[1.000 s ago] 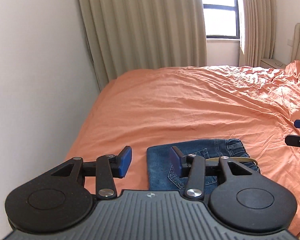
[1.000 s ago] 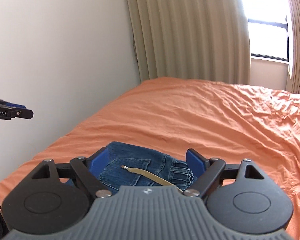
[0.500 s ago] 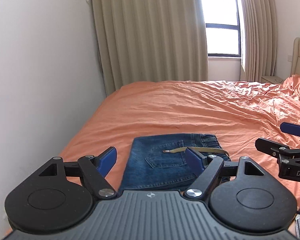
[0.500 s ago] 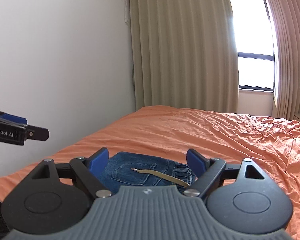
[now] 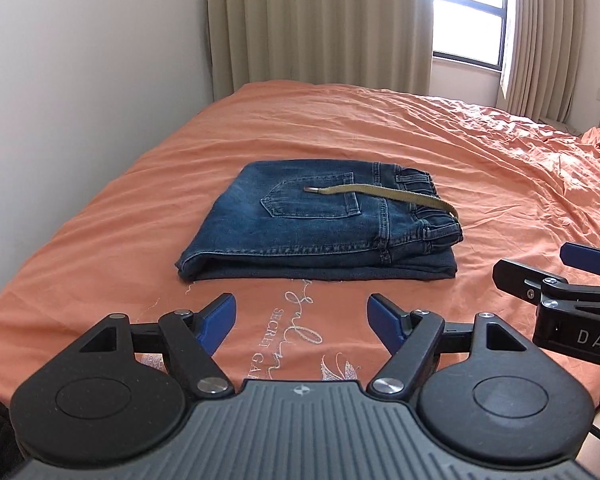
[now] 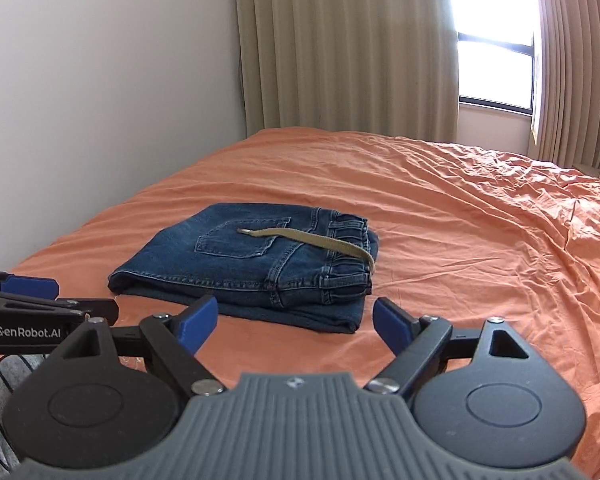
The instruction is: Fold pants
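Left wrist view is filled mostly by the bed [image 5: 440, 128], covered with a wrinkled orange sheet [image 5: 140, 184] on which pale embroidered lettering [image 5: 284, 328] is seen near the front edge. Behind the bed, beige curtains [image 5: 320, 20] are hung from the ceiling down, with a bright window [image 5: 470, 24] shown between them, and a white wall [image 5: 80, 60] is seen at the left side.

On the sheet, toward the near left part of the bed, the jeans [image 5: 312, 224] are laid folded into a compact rectangular stack, back pocket facing up and waistband turned to the right. An olive strap [image 5: 380, 194] is draped across the top of the stack and over the waistband; in the right wrist view the same jeans [image 6: 240, 256] and strap [image 6: 312, 240] are seen from a slightly different angle.

The left gripper [image 5: 302, 316] is held in front of the stack, apart from it, its blue pads spread wide with nothing between them. The right gripper [image 6: 294, 320] is likewise held released and empty, just short of the near edge of the denim. Each tool is partly shown at the edge of the other's view.
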